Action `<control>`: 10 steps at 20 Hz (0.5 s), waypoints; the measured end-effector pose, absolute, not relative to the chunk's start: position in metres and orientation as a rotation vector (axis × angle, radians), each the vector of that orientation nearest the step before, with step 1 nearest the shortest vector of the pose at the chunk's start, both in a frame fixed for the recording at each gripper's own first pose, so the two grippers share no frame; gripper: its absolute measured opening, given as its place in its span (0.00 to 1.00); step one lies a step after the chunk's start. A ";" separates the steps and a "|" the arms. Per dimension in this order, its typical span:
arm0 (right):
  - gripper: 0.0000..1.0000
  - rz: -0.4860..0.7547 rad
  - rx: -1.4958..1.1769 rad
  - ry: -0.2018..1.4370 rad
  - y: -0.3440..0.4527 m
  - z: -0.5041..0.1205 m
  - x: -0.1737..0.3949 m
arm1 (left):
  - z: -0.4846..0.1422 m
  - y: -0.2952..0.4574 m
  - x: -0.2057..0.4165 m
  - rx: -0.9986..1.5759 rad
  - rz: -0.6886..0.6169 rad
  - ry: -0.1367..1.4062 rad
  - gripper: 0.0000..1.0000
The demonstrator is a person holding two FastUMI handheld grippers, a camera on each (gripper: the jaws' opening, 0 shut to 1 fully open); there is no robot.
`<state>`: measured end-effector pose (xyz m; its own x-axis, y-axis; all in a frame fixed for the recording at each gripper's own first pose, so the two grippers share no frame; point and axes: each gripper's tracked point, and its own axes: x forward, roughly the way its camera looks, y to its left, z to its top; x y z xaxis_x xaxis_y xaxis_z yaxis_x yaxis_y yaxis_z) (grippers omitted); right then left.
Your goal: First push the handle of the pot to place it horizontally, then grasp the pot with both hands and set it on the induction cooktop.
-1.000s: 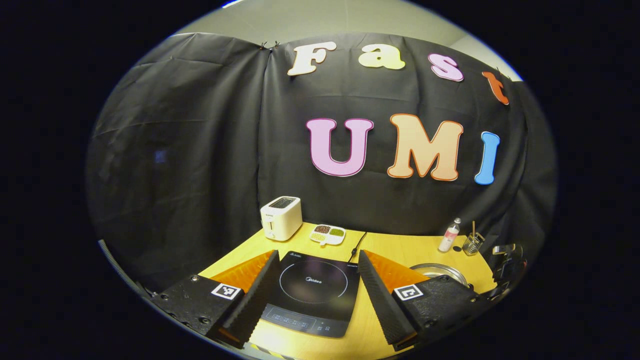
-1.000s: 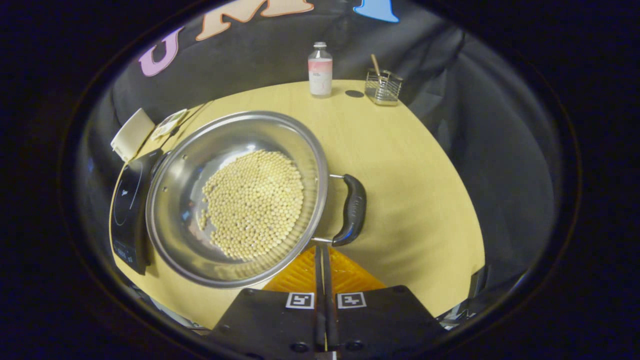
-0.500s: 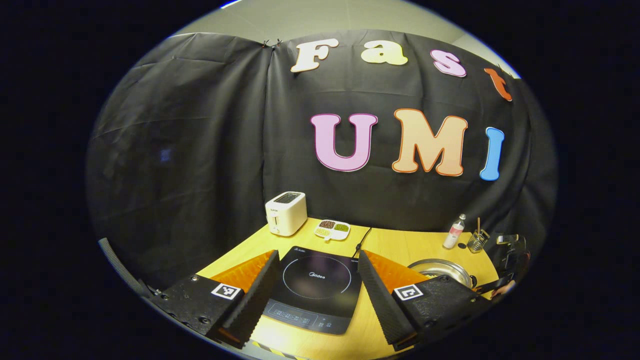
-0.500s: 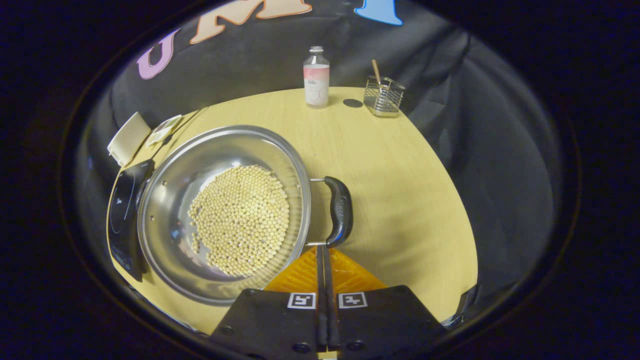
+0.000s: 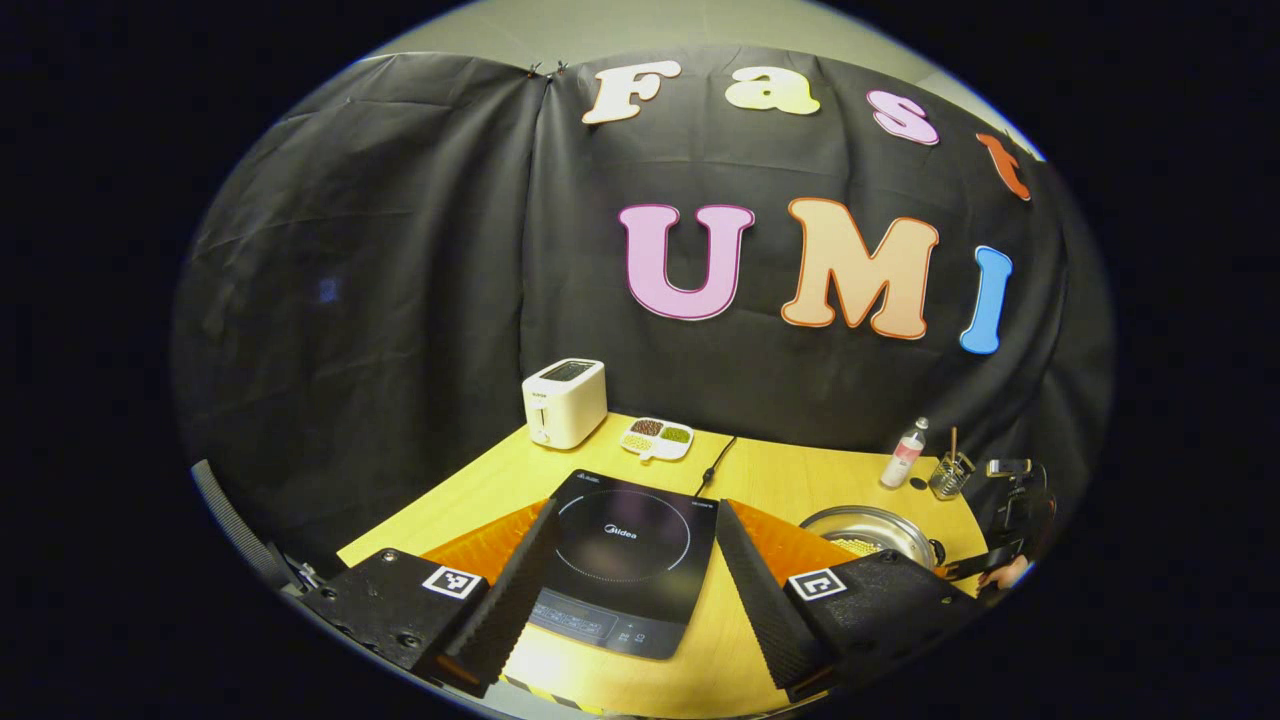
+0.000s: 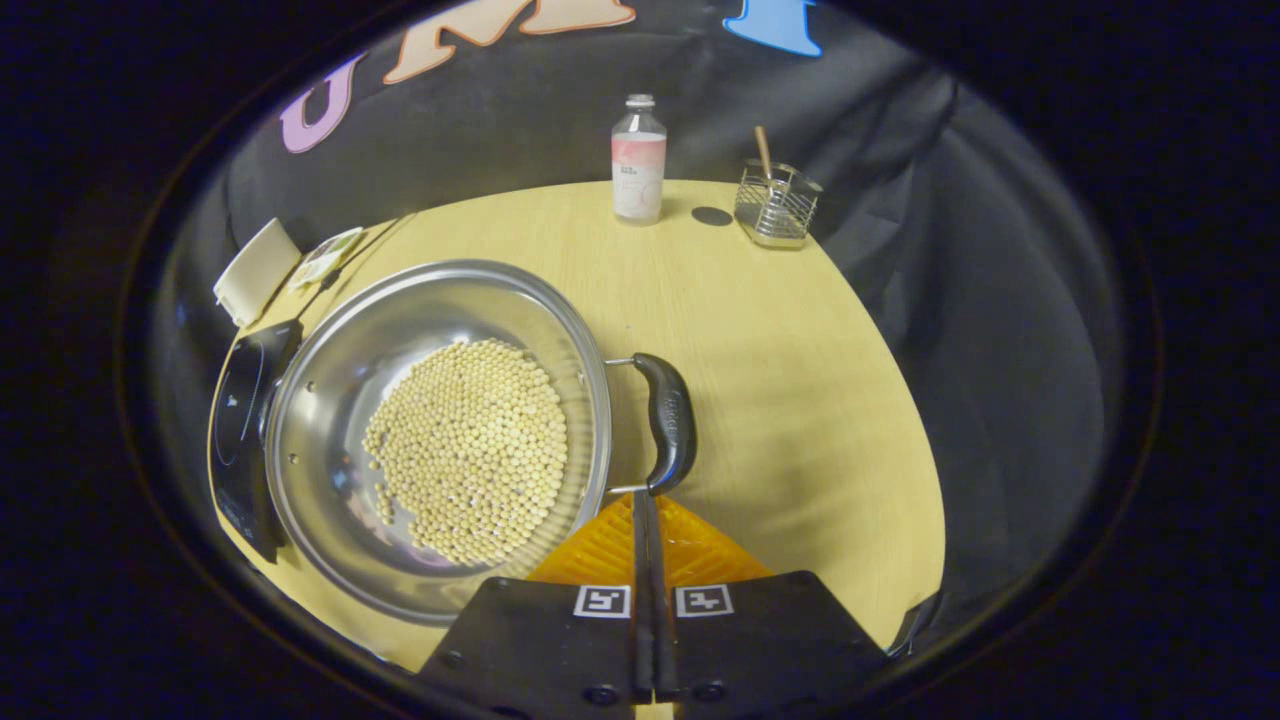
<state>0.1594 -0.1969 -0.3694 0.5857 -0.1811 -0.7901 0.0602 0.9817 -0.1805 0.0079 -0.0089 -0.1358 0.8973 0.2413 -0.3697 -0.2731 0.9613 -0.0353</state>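
Note:
A steel pot (image 6: 330, 400) with pale beans (image 6: 470, 450) in it stands on the wooden table, its rim next to the black induction cooktop (image 6: 240, 420). Its black side handle (image 6: 668, 422) points toward my right gripper (image 6: 645, 497), which is shut, its tips at the handle's near end. My left gripper (image 5: 636, 510) is open and hangs above the table's front, the cooktop (image 5: 625, 555) seen between its fingers. The pot (image 5: 905, 525) lies to the right there, with a hand (image 5: 1005, 572) beyond it.
A white toaster (image 5: 565, 402) and a divided dish (image 5: 657, 438) stand behind the cooktop, whose cord (image 5: 715, 465) runs back. A bottle (image 6: 638, 160) and a wire holder (image 6: 778, 200) sit at the far edge. Bare table (image 6: 800, 400) lies right of the pot.
In the right gripper view the pot and handle have slid left, with the shut tips staying at the handle's near end. The left gripper has drawn back, showing more of the table's front.

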 end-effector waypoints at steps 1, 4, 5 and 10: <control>0.02 -0.140 -0.138 0.934 -0.197 -0.369 0.161 | -0.137 -0.011 0.009 -0.088 0.264 0.375 0.96; 0.02 -0.139 -0.106 0.935 -0.200 -0.369 0.163 | -0.143 -0.017 0.017 -0.097 0.254 0.392 0.96; 0.02 -0.118 -0.086 0.947 -0.198 -0.368 0.162 | -0.147 -0.019 0.019 -0.102 0.248 0.398 0.96; 0.33 -0.095 -0.045 1.039 -0.217 -0.379 0.145 | -0.159 -0.028 0.034 -0.089 0.228 0.427 0.96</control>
<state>0.1451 -0.2170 -0.3788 0.5032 -0.0997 -0.8584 0.0573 0.9950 -0.0820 0.0340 -0.0283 -0.1589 0.8853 0.2003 -0.4196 -0.2377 0.9706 -0.0381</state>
